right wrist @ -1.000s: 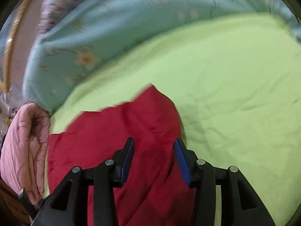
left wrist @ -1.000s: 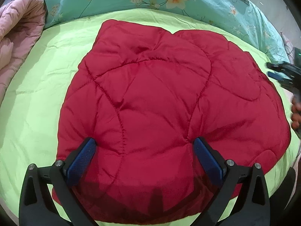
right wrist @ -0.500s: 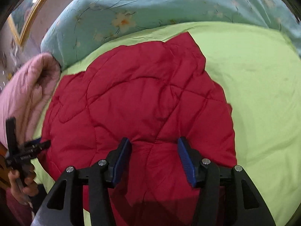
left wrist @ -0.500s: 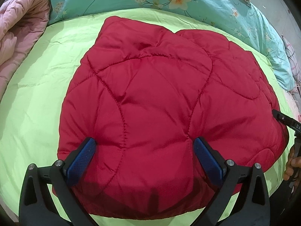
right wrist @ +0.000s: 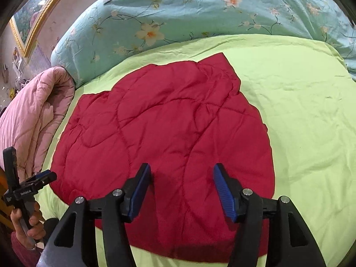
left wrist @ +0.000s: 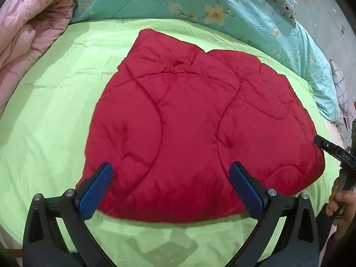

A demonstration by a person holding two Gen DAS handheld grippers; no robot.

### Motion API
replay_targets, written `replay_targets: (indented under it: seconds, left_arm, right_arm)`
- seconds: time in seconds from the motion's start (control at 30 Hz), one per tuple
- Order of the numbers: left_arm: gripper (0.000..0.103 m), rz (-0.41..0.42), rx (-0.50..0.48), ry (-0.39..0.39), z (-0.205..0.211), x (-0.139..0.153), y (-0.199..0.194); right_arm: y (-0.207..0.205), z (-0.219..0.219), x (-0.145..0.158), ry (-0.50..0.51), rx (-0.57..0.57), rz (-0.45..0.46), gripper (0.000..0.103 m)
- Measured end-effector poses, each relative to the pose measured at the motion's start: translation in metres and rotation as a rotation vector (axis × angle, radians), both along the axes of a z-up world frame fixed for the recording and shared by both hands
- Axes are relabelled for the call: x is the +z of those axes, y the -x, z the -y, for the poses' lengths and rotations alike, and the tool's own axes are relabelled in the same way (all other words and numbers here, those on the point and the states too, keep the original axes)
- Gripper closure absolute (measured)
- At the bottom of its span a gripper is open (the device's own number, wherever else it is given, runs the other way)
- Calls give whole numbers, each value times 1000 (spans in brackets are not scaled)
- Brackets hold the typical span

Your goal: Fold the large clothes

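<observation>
Garment: red quilted jacket (left wrist: 200,129) folded flat on green bed sheet (left wrist: 44,122).
Left hand-held gripper (left wrist: 171,191): jaws apart, empty.
Right hand-held gripper (right wrist: 182,193): jaws opening, nothing clamped.
Risk: puffy padding may spring the fold open.

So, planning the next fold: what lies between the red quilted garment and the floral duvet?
Only bare green sheet separates red garment from floral duvet, in both wrist views.
</observation>
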State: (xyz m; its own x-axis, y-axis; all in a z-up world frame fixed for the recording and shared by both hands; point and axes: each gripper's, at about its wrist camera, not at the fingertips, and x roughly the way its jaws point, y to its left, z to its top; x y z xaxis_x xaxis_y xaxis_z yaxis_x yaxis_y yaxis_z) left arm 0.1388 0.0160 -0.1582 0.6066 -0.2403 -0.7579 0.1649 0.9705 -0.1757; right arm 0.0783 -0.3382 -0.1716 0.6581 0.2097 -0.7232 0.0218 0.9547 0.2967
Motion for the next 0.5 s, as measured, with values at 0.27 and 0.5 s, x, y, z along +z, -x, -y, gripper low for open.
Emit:
replay_targets:
  seconds: [0.27,0.5]
  left_arm:
    - [0,-5,-14,-17,2,-3,18]
    - [0,4,-35,-38,10,-2,28]
  right_arm:
    - [27,-15,15,9,36,35,38]
    - [43,-25,17,8,60,38,35]
